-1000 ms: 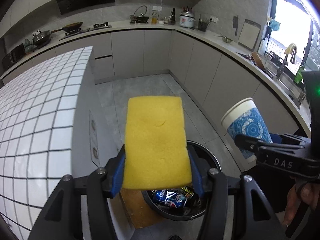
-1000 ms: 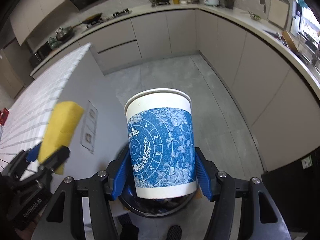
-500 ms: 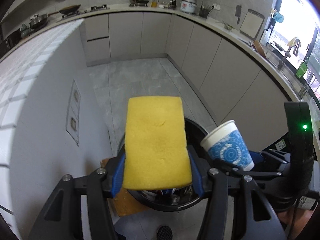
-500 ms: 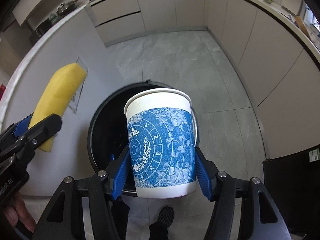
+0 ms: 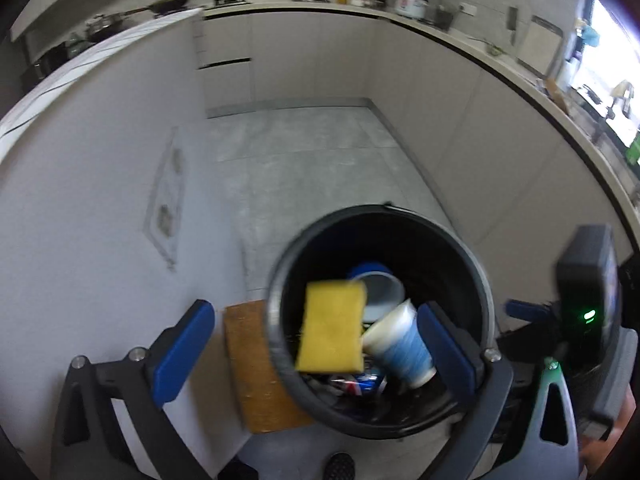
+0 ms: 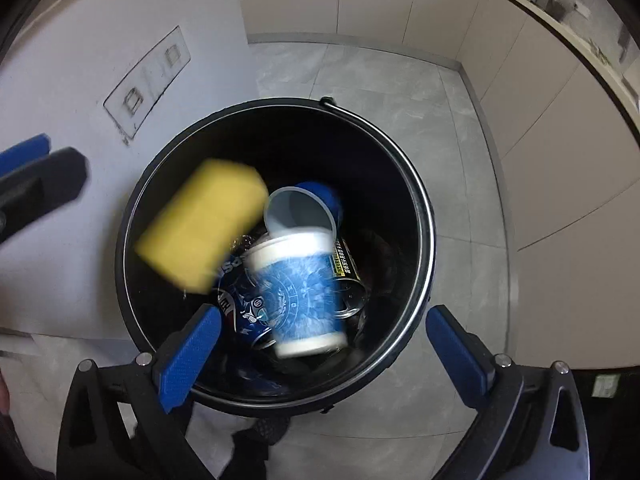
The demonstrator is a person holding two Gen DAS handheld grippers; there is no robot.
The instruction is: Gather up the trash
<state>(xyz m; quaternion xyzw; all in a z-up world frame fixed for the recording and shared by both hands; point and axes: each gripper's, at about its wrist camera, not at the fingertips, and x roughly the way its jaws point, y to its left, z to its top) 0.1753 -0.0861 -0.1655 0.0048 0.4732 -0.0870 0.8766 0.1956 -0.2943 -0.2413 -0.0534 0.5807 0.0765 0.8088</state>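
Left wrist view: your left gripper (image 5: 316, 344) stands with its jaws spread wide, having just sprung open, and nothing is pressed between the blue pads (image 5: 182, 350). The yellow sponge (image 5: 332, 326) is loose in the air past them, blurred, over the mouth of the black trash bin (image 5: 486, 292). Beside it the blue patterned paper cup (image 5: 402, 344) is also free, tilted on its side with its rim toward the sponge. A second blue cup (image 5: 378, 286) lies inside the bin with its open end up, and crushed cans (image 5: 354, 386) sit below. A brown board (image 5: 256, 368) lies on the floor against the bin's left side. Your right gripper's body shows at the far right edge.

From the right wrist, your right gripper (image 6: 320, 346) is likewise spread wide after just opening, its pads (image 6: 188, 356) clear of everything. The paper cup (image 6: 298, 292) hangs blurred between and beyond them, inside the bin's rim (image 6: 428, 216), over the cans (image 6: 244, 308). The sponge (image 6: 204, 224) is at the bin's left side, overlapping the rim. The other cup (image 6: 304, 210) rests deeper in. Your left gripper (image 6: 36, 176) shows at the left edge.
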